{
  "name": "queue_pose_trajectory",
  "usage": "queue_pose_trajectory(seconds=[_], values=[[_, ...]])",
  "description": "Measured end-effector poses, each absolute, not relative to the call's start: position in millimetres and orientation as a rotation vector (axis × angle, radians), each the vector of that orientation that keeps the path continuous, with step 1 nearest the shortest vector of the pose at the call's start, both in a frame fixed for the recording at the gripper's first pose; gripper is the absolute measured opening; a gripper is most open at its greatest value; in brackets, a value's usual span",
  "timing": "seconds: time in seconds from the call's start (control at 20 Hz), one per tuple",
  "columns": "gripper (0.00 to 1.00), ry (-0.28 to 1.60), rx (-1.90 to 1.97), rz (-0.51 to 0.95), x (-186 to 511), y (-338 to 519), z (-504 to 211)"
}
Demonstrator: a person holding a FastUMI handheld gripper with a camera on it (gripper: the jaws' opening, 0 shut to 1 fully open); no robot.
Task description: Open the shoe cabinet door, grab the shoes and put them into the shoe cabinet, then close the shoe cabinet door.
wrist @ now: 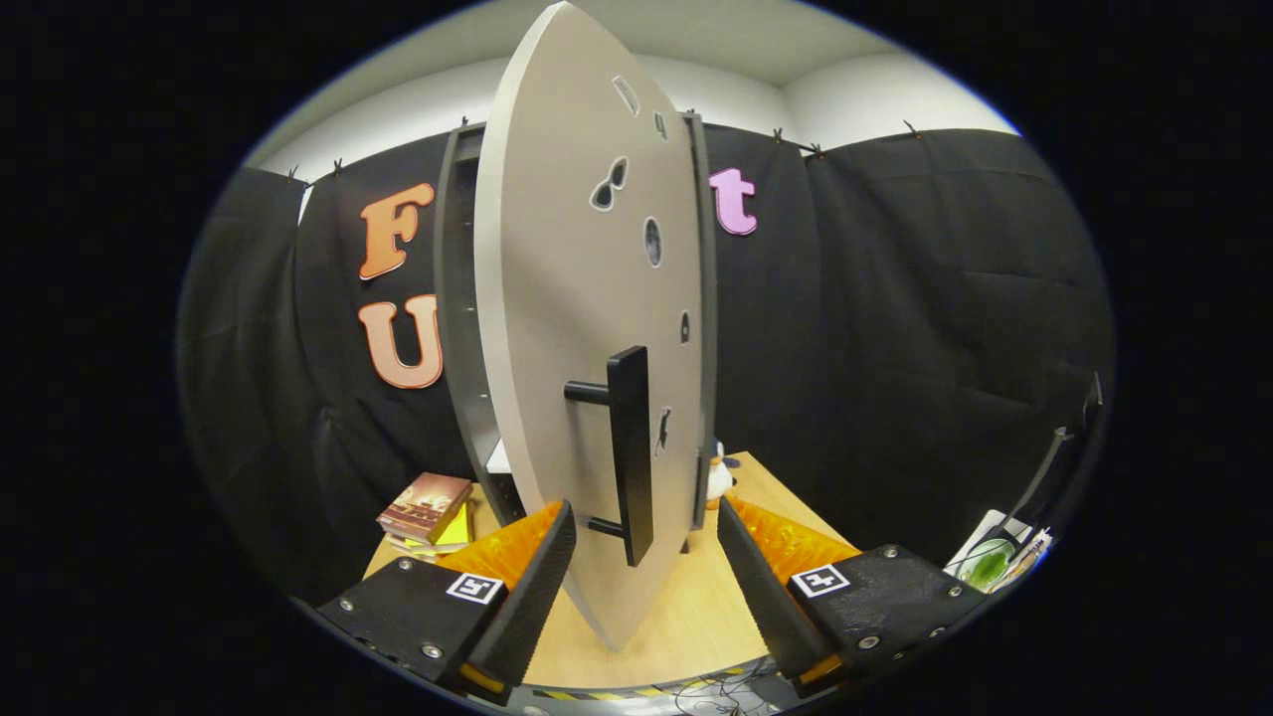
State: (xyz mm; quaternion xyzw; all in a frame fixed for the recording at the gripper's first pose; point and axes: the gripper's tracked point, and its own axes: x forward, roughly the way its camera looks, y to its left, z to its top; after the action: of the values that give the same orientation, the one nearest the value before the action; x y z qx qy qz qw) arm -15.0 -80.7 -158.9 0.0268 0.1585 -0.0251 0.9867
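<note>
The shoe cabinet [455, 298] stands on the wooden table [696, 607], a dark grey frame against the black cloth. Its pale door [567, 298] is swung out toward me, with small cut-out shapes in its face. A black vertical bar handle [630, 452] sits on the door's lower half. My gripper [644, 509] is open, one finger on each side of the door's lower part. The handle's lower end lies between the fingertips, and neither finger touches it. A white shelf edge [497, 457] shows inside the cabinet, left of the door.
A stack of books [428, 507] lies on the table left of the cabinet. A small toy figure [718, 477] stands by the cabinet's right foot. Some papers and a greenish item [995, 562] lie off to the far right, beside a thin black stand [1054, 457].
</note>
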Motion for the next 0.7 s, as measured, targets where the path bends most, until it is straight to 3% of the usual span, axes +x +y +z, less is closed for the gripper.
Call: queue_pose_trajectory(seconds=[0.4, 0.7], values=[[0.93, 0.327, 0.063, 0.067, 56, 29, -169], [0.93, 0.322, 0.069, 0.066, 99, 63, -172]])
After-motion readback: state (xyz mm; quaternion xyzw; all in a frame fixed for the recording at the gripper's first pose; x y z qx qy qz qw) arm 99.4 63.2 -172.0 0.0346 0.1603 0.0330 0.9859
